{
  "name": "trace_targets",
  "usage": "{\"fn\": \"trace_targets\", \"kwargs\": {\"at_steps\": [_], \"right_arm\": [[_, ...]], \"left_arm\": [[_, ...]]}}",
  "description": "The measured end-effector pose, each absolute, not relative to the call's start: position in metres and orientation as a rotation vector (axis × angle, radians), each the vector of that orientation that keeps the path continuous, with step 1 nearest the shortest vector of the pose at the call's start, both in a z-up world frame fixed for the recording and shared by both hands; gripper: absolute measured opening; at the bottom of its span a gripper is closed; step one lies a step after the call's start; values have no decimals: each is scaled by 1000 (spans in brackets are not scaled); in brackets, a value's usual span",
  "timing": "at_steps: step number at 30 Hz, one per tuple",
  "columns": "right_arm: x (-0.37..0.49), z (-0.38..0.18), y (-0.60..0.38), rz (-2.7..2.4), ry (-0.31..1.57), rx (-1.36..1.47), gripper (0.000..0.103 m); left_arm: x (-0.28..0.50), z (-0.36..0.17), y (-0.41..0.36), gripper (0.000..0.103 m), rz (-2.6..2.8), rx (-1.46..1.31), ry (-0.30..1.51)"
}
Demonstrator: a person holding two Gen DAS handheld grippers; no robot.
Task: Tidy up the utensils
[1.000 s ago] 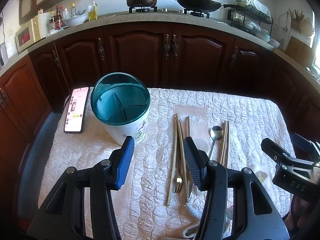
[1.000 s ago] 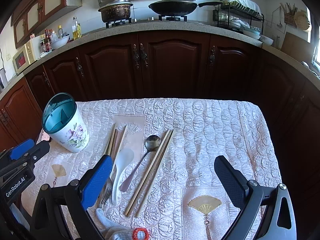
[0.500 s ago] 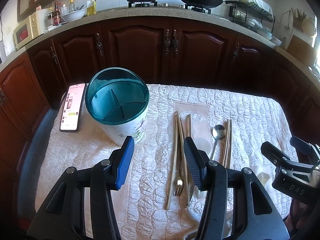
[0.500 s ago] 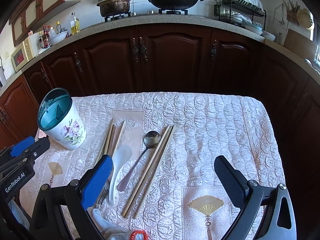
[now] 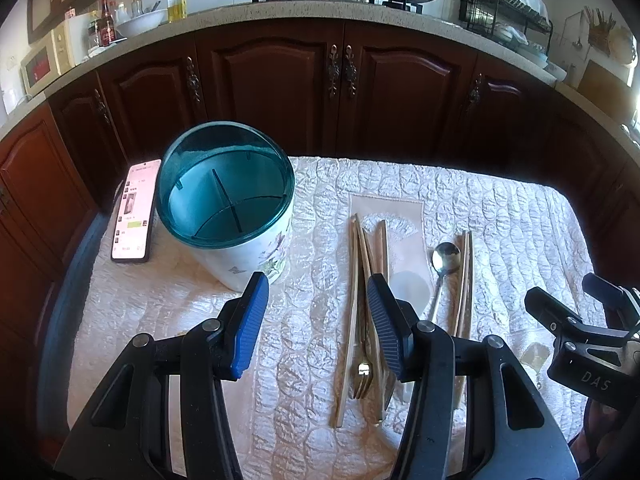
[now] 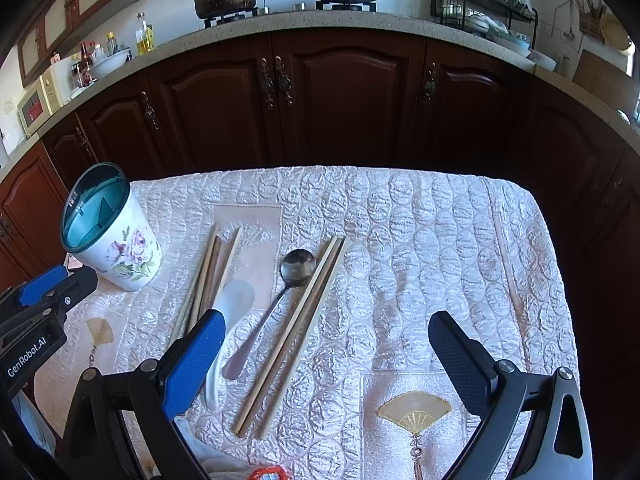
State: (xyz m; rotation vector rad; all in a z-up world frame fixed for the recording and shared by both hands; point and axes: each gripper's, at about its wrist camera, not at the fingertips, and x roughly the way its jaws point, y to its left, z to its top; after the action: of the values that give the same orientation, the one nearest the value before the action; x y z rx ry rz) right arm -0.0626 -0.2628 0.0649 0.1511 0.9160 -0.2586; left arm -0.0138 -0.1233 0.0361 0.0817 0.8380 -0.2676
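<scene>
pre-grasp: our left gripper (image 5: pixel 318 322) & right gripper (image 6: pixel 326 354) hover wide open, empty; utensils — chopsticks (image 6: pixel 298 332), spoon (image 6: pixel 276 300) — lie right of holder (image 6: pixel 110 232), so next we likely pinch one.

On the bench stand one utensil holder (image 6: pixel 112 236) at the far left and one phone (image 5: pixel 134 210) beside it. There are one metal spoon (image 6: pixel 296 270), one white spoon (image 6: pixel 236 300), one fork (image 5: pixel 362 376) and seven chopsticks: four left (image 6: pixel 208 272), three right (image 6: pixel 304 320).
</scene>
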Motion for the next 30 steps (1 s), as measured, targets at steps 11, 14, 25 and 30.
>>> {"fn": "trace_targets", "kwargs": {"at_steps": [11,14,25,30], "right_arm": [[-51,45,-279,-257,958,150,101],[-45,33,-289,-233,988,170,100],[-4,-18,-331,-52,1075,436,30],[17,-32,-341,-13,1086,501,21]], "left_arm": [[3,18,-127,51,-299,97,898],[12,9,-128,51,-334,97,941],[46,-27,-168,33,-442,149,1083],[70,-41,-188,30,-404,149,1130]]}}
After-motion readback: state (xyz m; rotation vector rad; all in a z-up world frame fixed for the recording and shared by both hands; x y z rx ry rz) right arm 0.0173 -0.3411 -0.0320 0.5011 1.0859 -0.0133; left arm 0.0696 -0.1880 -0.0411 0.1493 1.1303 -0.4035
